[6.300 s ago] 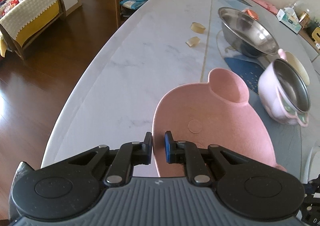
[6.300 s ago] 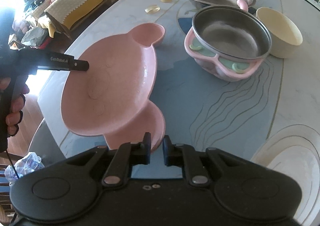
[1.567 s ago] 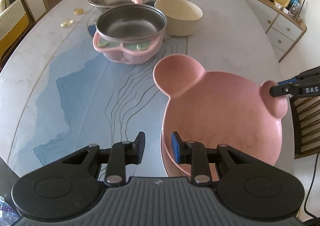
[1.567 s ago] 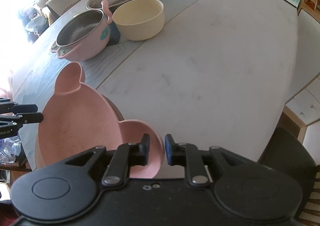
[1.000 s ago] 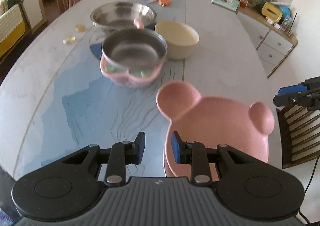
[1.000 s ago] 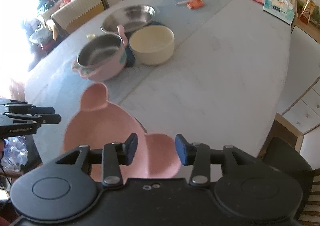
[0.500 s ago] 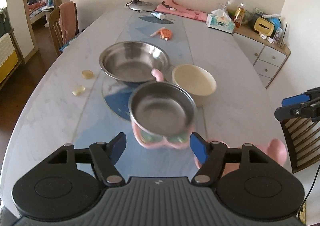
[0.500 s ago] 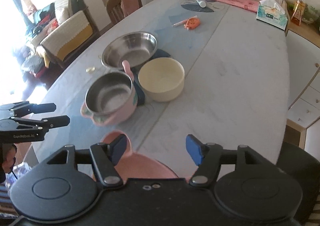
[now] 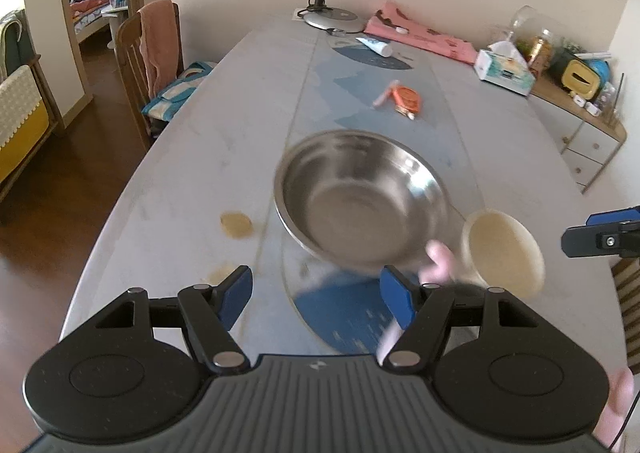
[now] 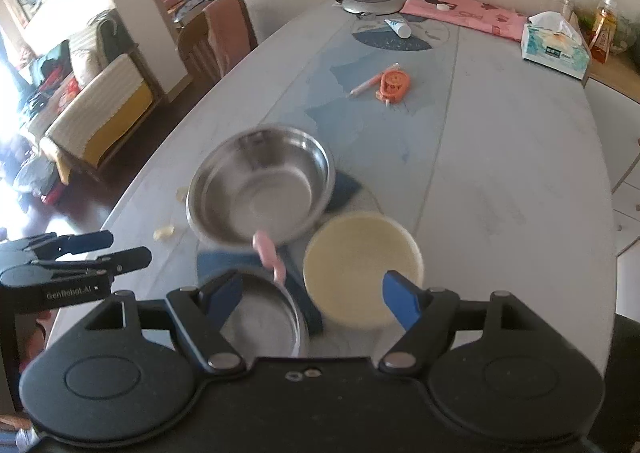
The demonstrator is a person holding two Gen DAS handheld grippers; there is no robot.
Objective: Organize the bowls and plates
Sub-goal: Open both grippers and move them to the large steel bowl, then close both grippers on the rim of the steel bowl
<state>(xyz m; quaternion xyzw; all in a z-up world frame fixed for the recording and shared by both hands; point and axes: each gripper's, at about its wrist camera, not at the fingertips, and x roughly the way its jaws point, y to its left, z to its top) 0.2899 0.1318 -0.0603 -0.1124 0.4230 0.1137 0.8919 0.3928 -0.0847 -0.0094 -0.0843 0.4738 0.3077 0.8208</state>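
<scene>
Both tongs are released: the left gripper (image 9: pixel 316 295) is held wide with nothing between its jaws, and the jaws of the right gripper (image 10: pixel 312 299) are opening, also empty, whereas the pink plate was clamped by both a moment earlier. That plate is no longer seen and is judged set down, out of view. The steel bowl (image 9: pixel 360 197), the cream bowl (image 10: pixel 362 269) and the pink-handled pot (image 10: pixel 264 327) are now faced on the table (image 10: pixel 500 181), so a next piece is judged due for pickup.
</scene>
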